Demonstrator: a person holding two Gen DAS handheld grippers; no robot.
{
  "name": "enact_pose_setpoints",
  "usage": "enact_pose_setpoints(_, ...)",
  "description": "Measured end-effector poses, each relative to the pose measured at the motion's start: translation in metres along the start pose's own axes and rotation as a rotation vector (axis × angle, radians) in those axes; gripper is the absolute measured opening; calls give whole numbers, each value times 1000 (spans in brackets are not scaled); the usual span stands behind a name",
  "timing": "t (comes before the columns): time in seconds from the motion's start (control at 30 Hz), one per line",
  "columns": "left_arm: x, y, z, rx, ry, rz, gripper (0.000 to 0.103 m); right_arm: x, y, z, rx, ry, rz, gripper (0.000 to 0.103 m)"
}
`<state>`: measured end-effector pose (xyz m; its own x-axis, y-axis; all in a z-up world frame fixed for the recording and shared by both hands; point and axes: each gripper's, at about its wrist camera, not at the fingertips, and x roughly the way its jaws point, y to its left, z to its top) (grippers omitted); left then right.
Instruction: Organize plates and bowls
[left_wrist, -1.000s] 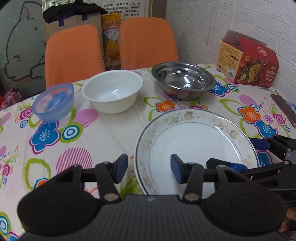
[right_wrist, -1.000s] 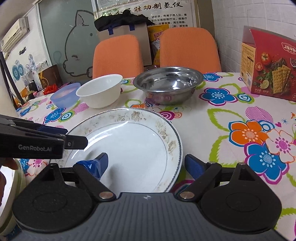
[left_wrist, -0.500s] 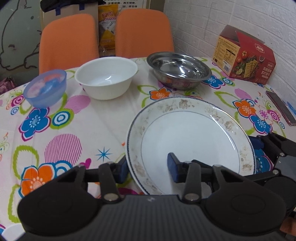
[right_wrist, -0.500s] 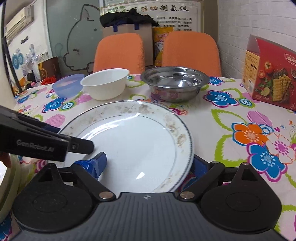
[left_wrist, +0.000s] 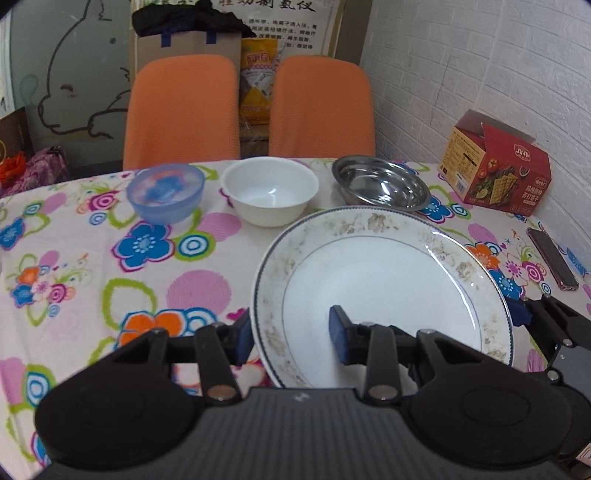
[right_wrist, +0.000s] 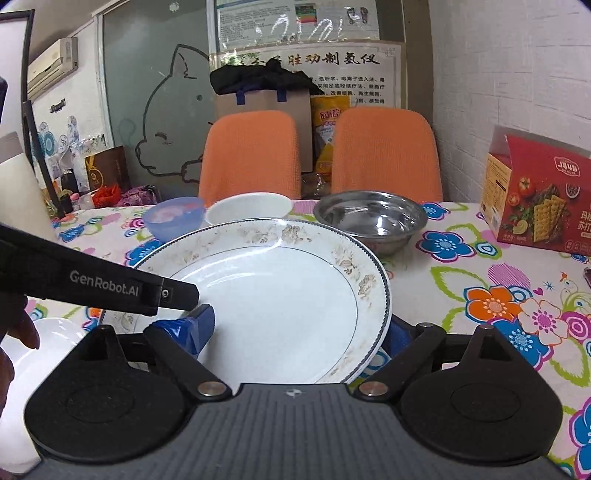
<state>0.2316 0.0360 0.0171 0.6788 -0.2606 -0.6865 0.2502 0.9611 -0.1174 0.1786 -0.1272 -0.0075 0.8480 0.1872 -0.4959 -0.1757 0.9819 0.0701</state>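
Observation:
A large white plate (left_wrist: 388, 273) with a floral rim hangs tilted above the flowered tablecloth (left_wrist: 92, 258), held from both sides. My left gripper (left_wrist: 291, 339) has its jaws closing on the plate's left rim, one pad on top and one beneath. My right gripper (right_wrist: 299, 332) takes the plate (right_wrist: 280, 288) at its right rim, jaws wide and closing slightly, left pad on the plate's face, right pad under the edge. Behind stand a blue plastic bowl (left_wrist: 166, 192), a white bowl (left_wrist: 269, 190) and a steel bowl (left_wrist: 380, 182).
A red cracker box (left_wrist: 495, 170) stands at the right by the brick wall, and a phone (left_wrist: 550, 258) lies near it. Two orange chairs (left_wrist: 181, 110) stand behind the table. Another white dish (right_wrist: 55, 336) sits low at the left beside a hand (right_wrist: 14, 332).
The plate has come up off the tablecloth with both grippers rising under it. My left jaws have narrowed onto its rim. The bowls at the back have not moved.

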Motion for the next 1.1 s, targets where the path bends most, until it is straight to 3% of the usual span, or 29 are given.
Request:
enact_pose_setpoints(0.23, -74, 61, -51, -71, -10, 131, 36, -24, 75, -16, -5, -7, 158, 80)
enact_pose_setpoints(0.43, -98, 94, -99, -132, 6, 187, 35, -31, 120, -41, -28, 48, 233, 80)
enact_pose_setpoints(0.77, -99, 102, -121, -123, -36, 198, 35, -31, 137, -55, -66, 66, 218, 79)
enact_pose_setpoints(0.97, -91, 111, -126, -155, -20, 186, 36, -33, 152, -61, -155, 39, 137, 80)
enact_pose_setpoints(1.1, -94, 109, -122, -145, -40, 203, 36, -29, 144, -58, -136, 40, 115, 80)
